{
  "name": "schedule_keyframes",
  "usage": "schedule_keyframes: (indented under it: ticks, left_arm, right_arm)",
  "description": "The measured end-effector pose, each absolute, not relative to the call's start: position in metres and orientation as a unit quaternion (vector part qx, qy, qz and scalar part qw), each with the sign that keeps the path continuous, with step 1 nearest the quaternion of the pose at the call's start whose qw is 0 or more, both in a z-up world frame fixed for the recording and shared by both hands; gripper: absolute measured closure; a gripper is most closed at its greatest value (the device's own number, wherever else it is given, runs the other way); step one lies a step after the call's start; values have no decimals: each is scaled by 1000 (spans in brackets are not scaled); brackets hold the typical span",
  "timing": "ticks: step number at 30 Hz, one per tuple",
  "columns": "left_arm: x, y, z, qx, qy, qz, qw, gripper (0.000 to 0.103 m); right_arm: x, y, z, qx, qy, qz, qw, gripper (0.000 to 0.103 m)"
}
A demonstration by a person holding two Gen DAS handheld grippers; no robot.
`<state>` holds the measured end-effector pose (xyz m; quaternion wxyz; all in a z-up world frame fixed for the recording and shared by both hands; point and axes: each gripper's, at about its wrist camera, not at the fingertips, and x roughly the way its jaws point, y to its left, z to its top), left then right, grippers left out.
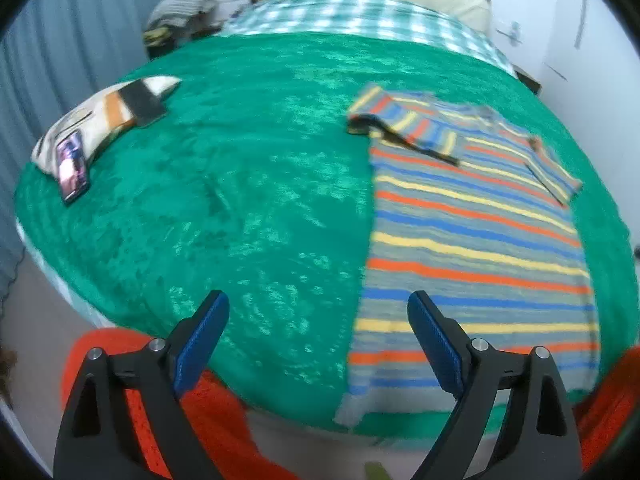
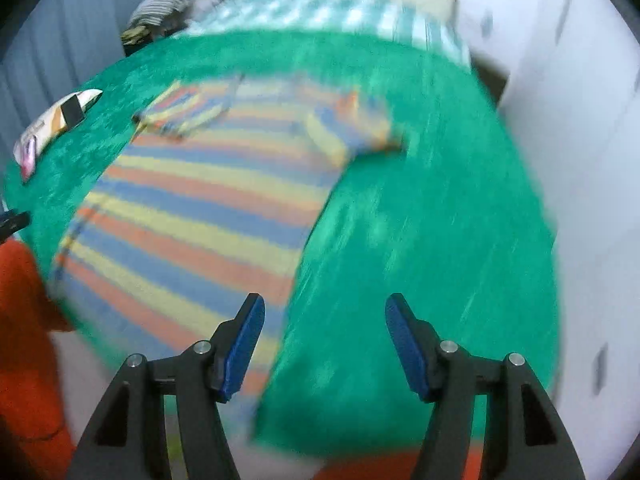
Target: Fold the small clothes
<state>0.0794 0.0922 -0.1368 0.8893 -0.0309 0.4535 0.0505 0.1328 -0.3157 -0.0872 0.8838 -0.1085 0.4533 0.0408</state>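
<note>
Striped shirt lies flat on the green blanket, one sleeve folded in. Soft, light and limp, it likely wants pinching at hem corners or shoulders. Left gripper and right gripper hover above, spread, empty.

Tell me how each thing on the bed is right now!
Striped orange, blue and yellow knit shirt: lying flat, one sleeve folded in.
Green velvety blanket: spread over the bed.
Smartphone: screen lit, leaning on patterned pillow.
Left gripper: open, empty.
Right gripper: open, empty.
</note>
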Motion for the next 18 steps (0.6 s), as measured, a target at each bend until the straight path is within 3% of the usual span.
schedule_keyframes:
  ticks: [4, 12, 13, 14, 18]
  left_arm:
    - [79, 100, -151, -47, 458, 61, 886, 11]
    - [79, 113, -163, -60, 470, 80, 877, 11]
    - [81, 116, -166, -64, 475, 83, 874, 11]
    - [81, 118, -167, -70, 478, 84, 872, 11]
    - [84, 123, -171, -90, 482, 85, 867, 11]
  right_arm:
    - [208, -295, -94, -142, 433, 97, 885, 38]
    - [331, -266, -200, -193, 488, 83, 847, 42]
    - [338, -276, -204, -154, 494, 82, 852, 64]
    - [347, -292, -202, -106, 503, 71, 855, 101]
    - [345, -383, -157, 39, 466, 6, 884, 102]
